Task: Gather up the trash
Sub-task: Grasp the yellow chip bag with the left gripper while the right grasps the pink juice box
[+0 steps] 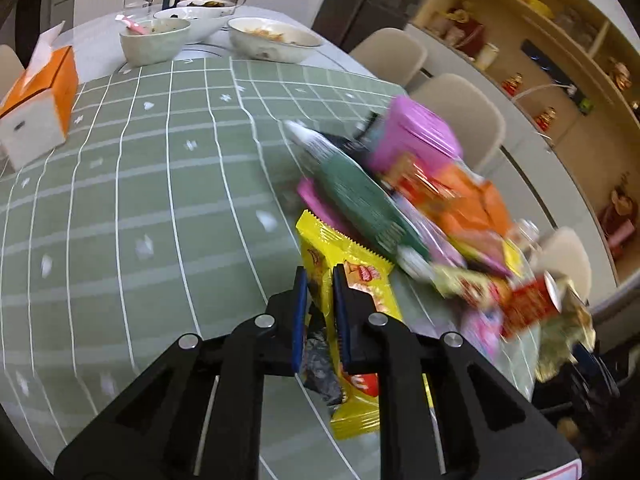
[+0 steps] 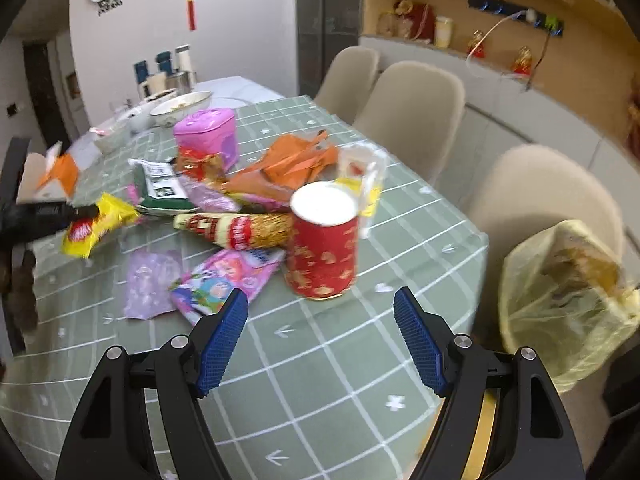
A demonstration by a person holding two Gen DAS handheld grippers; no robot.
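The left gripper (image 1: 320, 276) is clamped on a crinkled yellow snack wrapper (image 1: 352, 276), both blue pads pressing its sides, above a green cloth with a white grid (image 1: 160, 200) covering the table. Ahead and to its right lies a heap of litter: a dark green packet (image 1: 360, 200), an orange bag (image 1: 476, 200) and a pink lidded tin (image 1: 420, 132). Far ahead stand used white bowls (image 1: 276, 40); an orange tissue box (image 1: 40, 108) sits far left.

The right gripper (image 2: 320, 320) hangs with jaws spread wide and nothing between them, just short of an upright red paper cup (image 2: 324, 252). Beige chairs (image 2: 412, 116) line the table's right edge, wooden shelves (image 2: 500, 20) behind them, and a yellow plastic bag (image 2: 568, 300) hangs right.
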